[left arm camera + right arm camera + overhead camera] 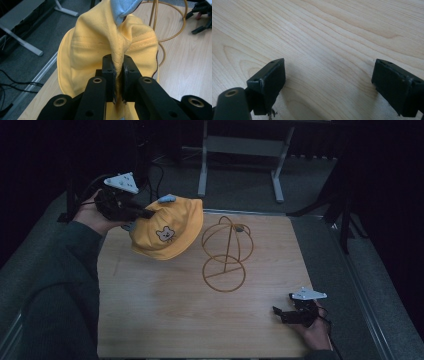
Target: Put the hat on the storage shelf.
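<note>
Left gripper (119, 72): fingers clamped on fold of yellow hat (167, 227), held above table (165, 310) far left. Right gripper (329, 80): fingers wide apart, empty, near right. Wire stand (226, 252) at centre.

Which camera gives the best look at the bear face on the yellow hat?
The high view: the yellow hat hangs from the left gripper with the bear face turned toward the camera. The left gripper view shows pinched fabric, no face. The right gripper view shows bare table.
</note>
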A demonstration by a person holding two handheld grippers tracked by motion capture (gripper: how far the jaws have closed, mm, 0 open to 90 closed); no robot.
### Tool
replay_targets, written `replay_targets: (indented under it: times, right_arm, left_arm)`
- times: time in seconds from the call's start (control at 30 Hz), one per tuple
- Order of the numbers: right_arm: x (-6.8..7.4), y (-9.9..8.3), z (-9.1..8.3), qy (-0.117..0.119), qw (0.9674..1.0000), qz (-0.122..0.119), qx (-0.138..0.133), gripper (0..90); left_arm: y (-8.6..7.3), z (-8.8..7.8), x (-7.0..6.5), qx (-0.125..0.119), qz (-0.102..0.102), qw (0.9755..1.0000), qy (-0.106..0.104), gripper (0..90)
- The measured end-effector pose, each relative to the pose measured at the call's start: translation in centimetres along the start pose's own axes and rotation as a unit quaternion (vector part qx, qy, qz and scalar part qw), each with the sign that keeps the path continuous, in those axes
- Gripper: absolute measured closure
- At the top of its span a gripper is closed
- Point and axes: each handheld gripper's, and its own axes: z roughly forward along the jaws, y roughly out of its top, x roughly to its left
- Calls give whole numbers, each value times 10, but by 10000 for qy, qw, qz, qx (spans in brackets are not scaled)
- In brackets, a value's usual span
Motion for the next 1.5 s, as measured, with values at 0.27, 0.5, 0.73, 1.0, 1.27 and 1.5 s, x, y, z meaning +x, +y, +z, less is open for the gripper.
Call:
replay_targets:
  times: [0.27, 0.5, 0.73, 1.0, 1.27, 1.5]
  right_arm:
    - [0, 0, 0, -1, 10000, -2, 0, 117]
    - [0, 0, 0, -2, 10000, -4, -2, 117]
    - [0, 0, 0, -1, 10000, -3, -1, 117]
    - [0, 0, 0, 0, 10000, -4, -1, 117]
    - [0, 0, 0, -1, 10000, -4, -1, 117]
    - [0, 0, 0, -1, 10000, -4, -2, 117]
  left_arm:
    - [3, -2, -2, -112, 20, 9999, -55, 831]
    - [5, -3, -1, -143, 41, 9999, -60, 831]
    - [12, -5, -4, -206, 98, 9997, -100, 832]
    - [20, -2, -7, -335, 131, 9993, -143, 832]
    - [29, -1, -9, -435, 167, 9988, -176, 831]
    - [33, 2, -11, -506, 189, 9983, -221, 831]
